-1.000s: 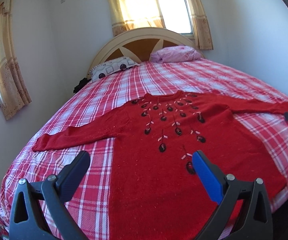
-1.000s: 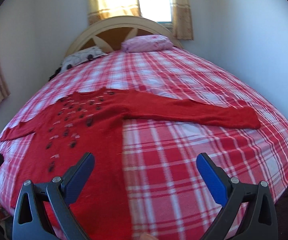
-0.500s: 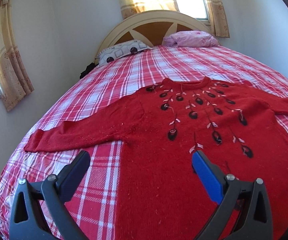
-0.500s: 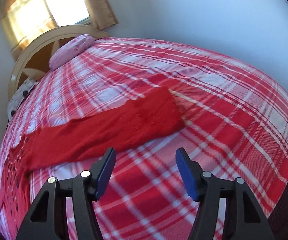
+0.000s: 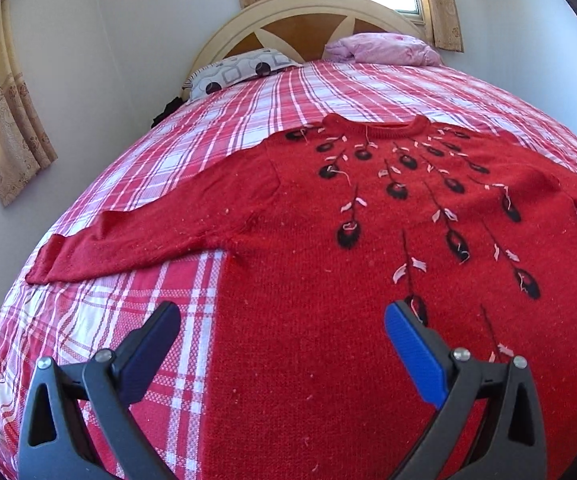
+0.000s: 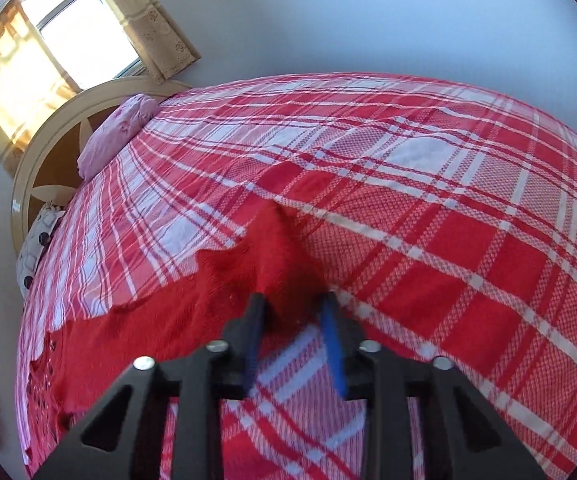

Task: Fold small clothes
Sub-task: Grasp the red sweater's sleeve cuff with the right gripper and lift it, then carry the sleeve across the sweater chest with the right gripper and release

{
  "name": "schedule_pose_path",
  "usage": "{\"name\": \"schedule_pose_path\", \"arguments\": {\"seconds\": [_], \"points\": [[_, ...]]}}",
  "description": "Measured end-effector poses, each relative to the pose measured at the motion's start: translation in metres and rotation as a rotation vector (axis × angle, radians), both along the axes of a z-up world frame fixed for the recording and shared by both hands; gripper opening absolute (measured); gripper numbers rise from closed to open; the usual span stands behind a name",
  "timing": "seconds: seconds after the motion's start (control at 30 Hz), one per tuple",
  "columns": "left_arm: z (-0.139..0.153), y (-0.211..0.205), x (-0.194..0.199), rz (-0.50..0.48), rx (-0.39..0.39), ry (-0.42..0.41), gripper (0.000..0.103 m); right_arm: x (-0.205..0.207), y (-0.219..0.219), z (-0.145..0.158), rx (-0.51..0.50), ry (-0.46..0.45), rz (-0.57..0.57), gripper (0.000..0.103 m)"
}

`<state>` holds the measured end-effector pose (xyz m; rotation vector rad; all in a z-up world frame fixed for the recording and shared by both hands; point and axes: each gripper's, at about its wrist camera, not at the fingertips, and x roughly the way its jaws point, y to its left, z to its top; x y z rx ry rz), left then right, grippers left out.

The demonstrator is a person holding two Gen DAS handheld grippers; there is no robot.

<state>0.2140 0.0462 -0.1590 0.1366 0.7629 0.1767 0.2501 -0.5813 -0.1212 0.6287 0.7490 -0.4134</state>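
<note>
Pinching the cuff of the soft red knitted sweater (image 5: 328,280), spread on the plaid bed (image 6: 448,200), your right gripper (image 6: 294,312) clamps it; left gripper (image 5: 282,336) hovers open. Limp knit: grip cuffs and hems.

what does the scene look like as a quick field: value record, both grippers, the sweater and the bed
garment: red sweater, spread flat, front up, dark and pink flower trim
surface: red and white plaid bedsheet
left gripper: open, over the sweater's lower left edge, holding nothing
right gripper: jaws narrowed around the sleeve cuff, which is bunched and lifted
other sleeve: flat, stretched out
pillows: patterned pillow, pink pillow
</note>
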Motion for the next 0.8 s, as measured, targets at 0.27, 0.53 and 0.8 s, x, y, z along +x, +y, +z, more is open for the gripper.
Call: {"name": "schedule_pose_path", "arguments": {"seconds": [0.27,0.53,0.8], "points": [[-0.002,0.003,0.001,0.004,-0.018,-0.002,0.103,0.021,0.016,0.014,-0.058,0.011,0.046,0.008],[-0.003,0.007,0.000,0.011,-0.039,-0.001,0.103,0.059,0.092,0.061,-0.140,-0.056,0.225,0.008],[-0.007,0.010,0.003,0.003,-0.084,0.020,0.103,0.102,0.205,0.095,-0.165,-0.105,0.447,0.008]]}}
